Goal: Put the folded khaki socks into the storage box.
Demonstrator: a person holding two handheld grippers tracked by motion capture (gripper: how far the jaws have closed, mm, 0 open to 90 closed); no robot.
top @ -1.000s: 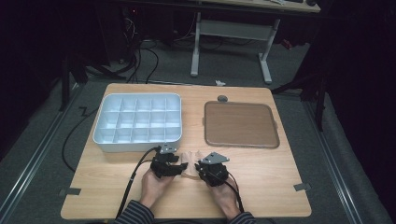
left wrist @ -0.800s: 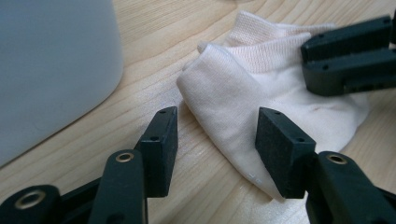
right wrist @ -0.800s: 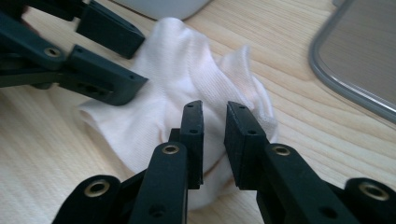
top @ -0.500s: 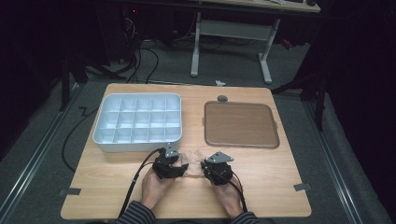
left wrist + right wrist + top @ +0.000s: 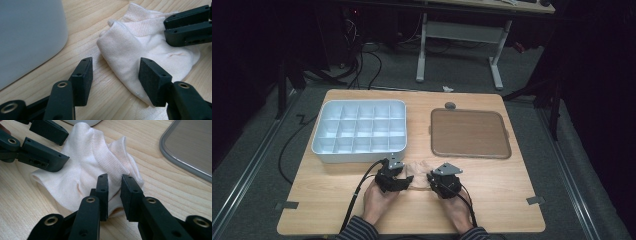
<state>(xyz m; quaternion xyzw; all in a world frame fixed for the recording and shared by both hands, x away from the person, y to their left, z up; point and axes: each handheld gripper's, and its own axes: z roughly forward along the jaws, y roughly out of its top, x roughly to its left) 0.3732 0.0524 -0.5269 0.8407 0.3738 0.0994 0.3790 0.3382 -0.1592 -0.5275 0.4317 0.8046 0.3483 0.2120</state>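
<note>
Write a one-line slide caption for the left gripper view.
Left gripper open over the edge of a white sock on the wooden table, beside a pale organizer tray.

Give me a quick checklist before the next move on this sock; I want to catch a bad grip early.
1. Sock rests on the table between both grippers: ok.
2. Left gripper is open: ok. Its jaws have just been opening, with the sock's edge between them, unpressed.
3. Right gripper has a firm pinch: cannot tell. Its jaws stand nearly together at the fabric.
4. Sock lies flat: not ok, it is bunched and folded.
5. White compartment box is apart from the sock: ok.
6. Brown tray is bare: ok.
</note>
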